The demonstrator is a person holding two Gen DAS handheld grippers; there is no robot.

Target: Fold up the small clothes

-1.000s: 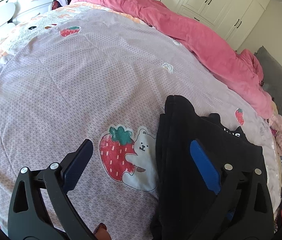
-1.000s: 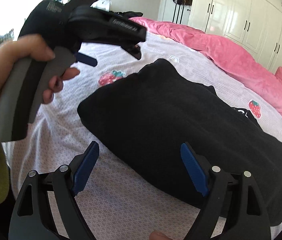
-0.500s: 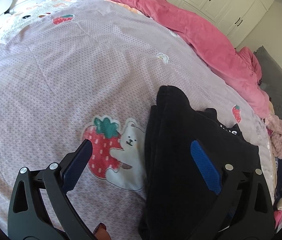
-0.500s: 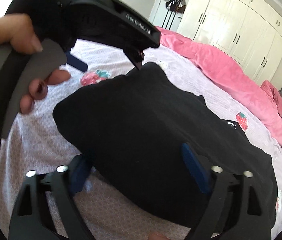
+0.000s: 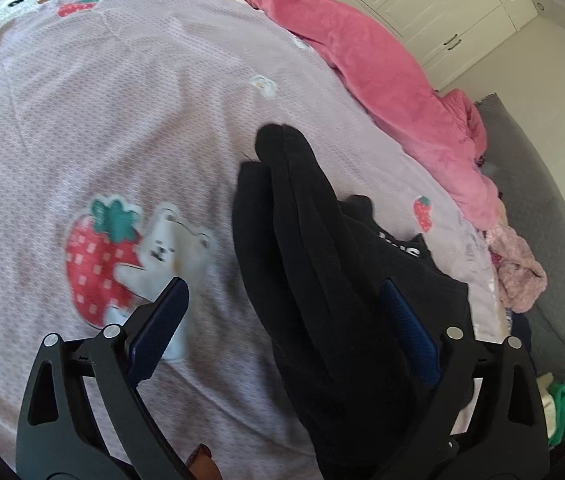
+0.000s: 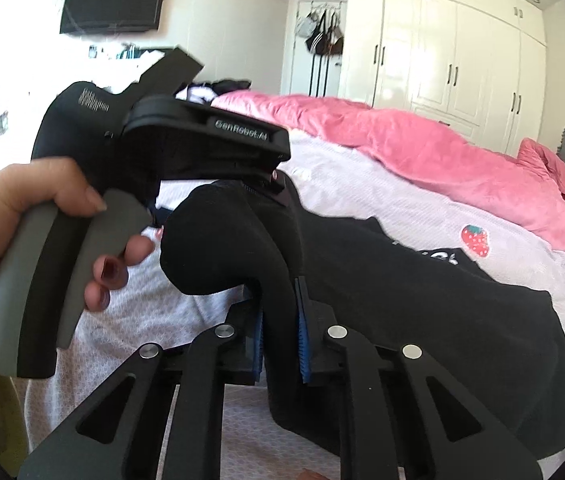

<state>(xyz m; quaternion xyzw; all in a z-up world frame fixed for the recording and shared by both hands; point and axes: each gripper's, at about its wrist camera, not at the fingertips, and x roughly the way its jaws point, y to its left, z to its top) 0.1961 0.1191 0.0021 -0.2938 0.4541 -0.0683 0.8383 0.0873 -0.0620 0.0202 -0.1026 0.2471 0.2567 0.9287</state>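
A black garment (image 5: 322, 280) with white lettering lies folded on the lilac bedspread (image 5: 122, 120); its near edge is lifted into a fold. My left gripper (image 5: 286, 320) is open, its jaws wide, with the garment's raised edge between them and the right finger over the cloth. My right gripper (image 6: 280, 332) is shut on a bunched fold of the black garment (image 6: 422, 300) and holds it up off the bed. The left gripper body, held in a hand (image 6: 22, 216), shows in the right wrist view just above the fold.
A pink duvet (image 5: 382, 68) is heaped along the far side of the bed. A pink fluffy item (image 5: 518, 276) and other clothes lie at the right edge beside a grey surface (image 5: 542, 240). White wardrobes (image 6: 462, 68) line the wall.
My right gripper has shut on the near edge of the black garment and lifted it into a fold. My left gripper has moved in closer over the garment, still open.
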